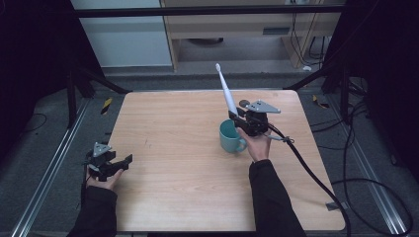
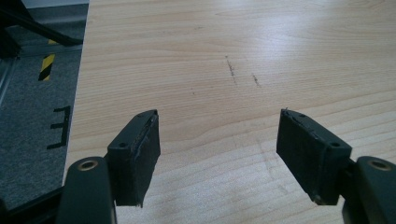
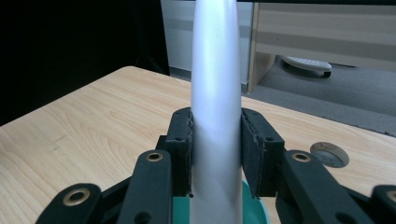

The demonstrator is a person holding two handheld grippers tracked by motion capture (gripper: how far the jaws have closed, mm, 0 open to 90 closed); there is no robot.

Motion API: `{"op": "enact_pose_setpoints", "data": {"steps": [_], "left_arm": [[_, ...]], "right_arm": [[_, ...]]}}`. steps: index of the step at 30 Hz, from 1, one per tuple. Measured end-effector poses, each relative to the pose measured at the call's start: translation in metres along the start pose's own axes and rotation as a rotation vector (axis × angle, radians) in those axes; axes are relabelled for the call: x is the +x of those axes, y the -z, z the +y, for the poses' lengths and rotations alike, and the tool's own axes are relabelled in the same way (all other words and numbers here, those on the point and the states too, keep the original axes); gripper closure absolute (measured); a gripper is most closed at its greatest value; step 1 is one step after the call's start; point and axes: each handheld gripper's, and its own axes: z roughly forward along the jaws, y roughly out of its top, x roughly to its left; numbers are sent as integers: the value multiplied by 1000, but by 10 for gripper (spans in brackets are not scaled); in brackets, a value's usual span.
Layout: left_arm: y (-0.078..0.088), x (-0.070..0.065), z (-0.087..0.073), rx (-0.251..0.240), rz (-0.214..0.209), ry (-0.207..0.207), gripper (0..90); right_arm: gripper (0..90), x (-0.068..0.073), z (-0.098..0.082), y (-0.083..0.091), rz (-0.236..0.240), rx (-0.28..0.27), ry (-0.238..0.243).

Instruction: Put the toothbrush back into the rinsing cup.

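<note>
The right tongs (image 1: pixel 236 118) are clamped on the lower handle of a white electric toothbrush (image 1: pixel 226 91), pads pressed against it on both sides in the right gripper view (image 3: pixel 216 93). The toothbrush stands nearly upright, leaning a little to the left, its brush head at the top — its lower end is right over the open mouth of a teal mug (image 1: pixel 231 137). Whether it touches the mug I cannot tell. The mug stands right of centre on the wooden bench (image 1: pixel 173 148), handle turned toward the near right, just beside the right hand (image 1: pixel 257 143).

The left tongs (image 1: pixel 123 162) are apart with nothing between them — in the left gripper view (image 2: pixel 217 140) bare wood lies between the two pads. They are low at the bench's near left edge, well apart from the mug.
</note>
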Motion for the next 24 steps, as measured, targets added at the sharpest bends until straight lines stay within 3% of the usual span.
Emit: {"op": "enact_pose_setpoints", "data": {"steps": [9, 24], "left_arm": [[-1, 0, 0, 1, 0, 0, 297], [-1, 0, 0, 4, 1, -1, 297]], "right_arm": [[662, -2, -14, -11, -1, 14, -16], [660, 4, -34, -25, -12, 97, -7]]}}
